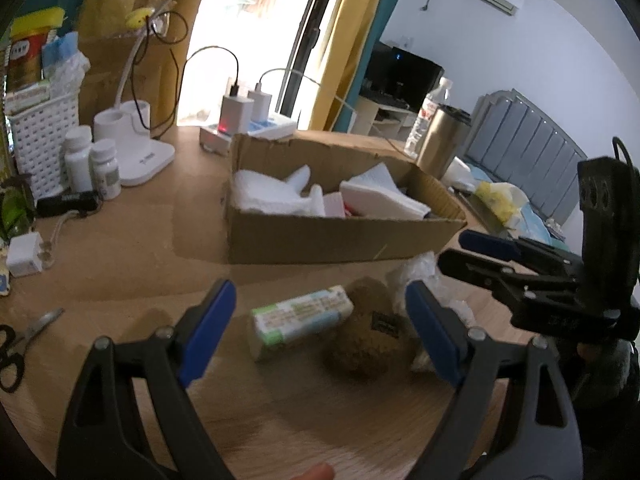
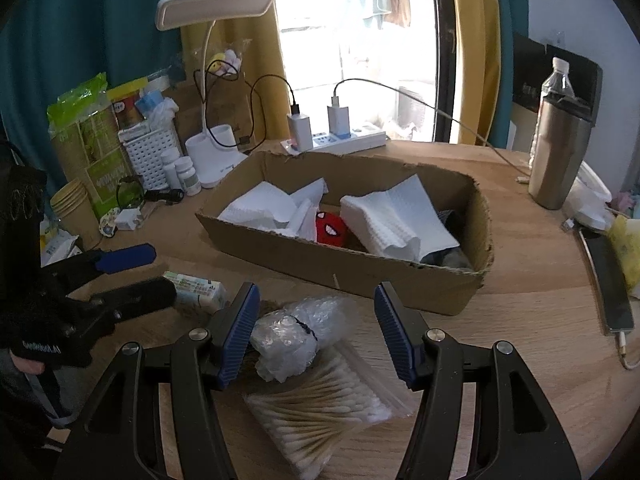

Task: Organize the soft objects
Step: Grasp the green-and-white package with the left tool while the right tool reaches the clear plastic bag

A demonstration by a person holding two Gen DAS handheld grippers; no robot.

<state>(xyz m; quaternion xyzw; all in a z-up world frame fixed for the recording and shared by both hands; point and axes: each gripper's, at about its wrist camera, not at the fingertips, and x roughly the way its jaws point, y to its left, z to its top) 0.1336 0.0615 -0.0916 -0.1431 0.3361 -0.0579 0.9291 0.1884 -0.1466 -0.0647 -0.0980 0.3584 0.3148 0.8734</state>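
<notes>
Round light-wood table [image 1: 120,272], cluttered. Open brown cardboard box [image 2: 348,268] at centre, holding white folded paper towels [image 2: 396,220], more crumpled white tissue [image 2: 260,208], and a red plush ball with web-pattern eyes [image 2: 331,229] between them.

Left gripper [image 1: 320,328]: blue-padded fingers [image 1: 208,320] spread wide, nothing gripped. Between them on the table: small green-and-white tissue pack [image 1: 300,320], and just right of it a brown fuzzy round plush [image 1: 368,340] with a dark label. Pads apart from both. Clear bubble-wrap bundle [image 1: 424,276] behind the plush, near the box's front wall.

Right gripper [image 2: 316,332]: fingers [image 2: 240,332] partly spread, nothing clamped. Bubble-wrap bundle lying between them, close against the left pad; contact hard to tell. Clear bag of cotton swabs [image 2: 320,412] below the bundle, touching it.

Elsewhere: white desk lamp [image 2: 212,152], white pill bottles [image 1: 92,164], white lattice basket [image 1: 40,136], white power strip with chargers [image 2: 336,136], steel tumbler [image 2: 560,152], scissors [image 1: 24,340] at far left edge, black phone [image 2: 608,280] at right.
</notes>
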